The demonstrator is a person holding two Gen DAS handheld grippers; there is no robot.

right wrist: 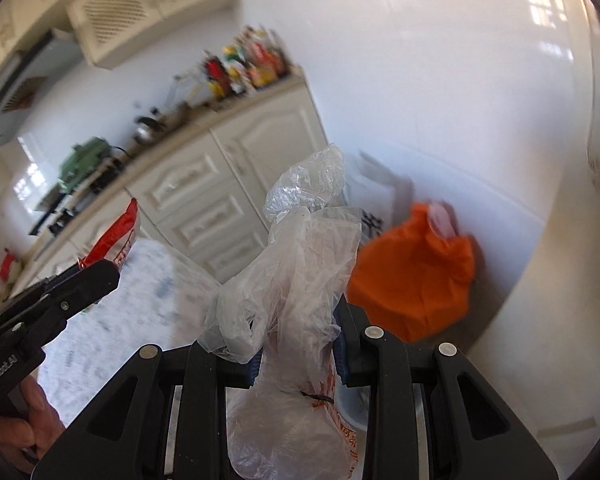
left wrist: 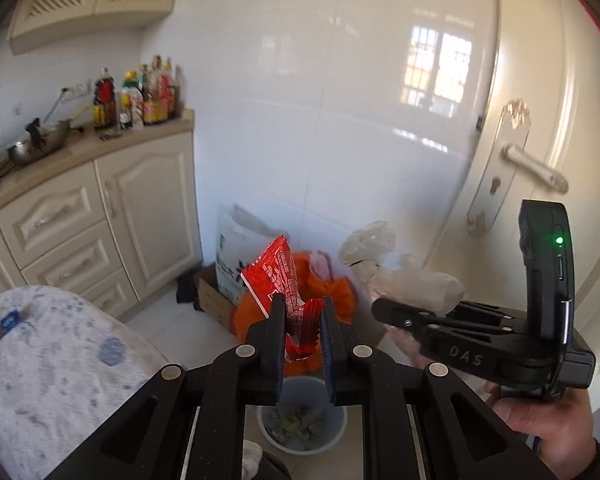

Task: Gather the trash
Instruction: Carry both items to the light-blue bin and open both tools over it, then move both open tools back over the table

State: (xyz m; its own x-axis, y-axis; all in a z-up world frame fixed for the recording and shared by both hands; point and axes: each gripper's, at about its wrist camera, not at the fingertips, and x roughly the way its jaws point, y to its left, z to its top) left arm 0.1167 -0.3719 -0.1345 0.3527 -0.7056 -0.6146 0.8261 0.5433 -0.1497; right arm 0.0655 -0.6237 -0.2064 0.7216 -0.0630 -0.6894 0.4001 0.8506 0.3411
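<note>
Red wrapper [left wrist: 278,280] pinched in left gripper [left wrist: 302,312]; right gripper [right wrist: 296,332] clamps clear plastic bag [right wrist: 300,248]; bin [left wrist: 300,424] in left view only

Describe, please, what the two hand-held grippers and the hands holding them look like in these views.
Each hand-held gripper, left and right, is matte black plastic with silver rivets and blue-edged finger pads. The right one carries embossed "DAS" lettering and a black module with a green light. A dark sleeve cuff shows at the right hand.
</note>
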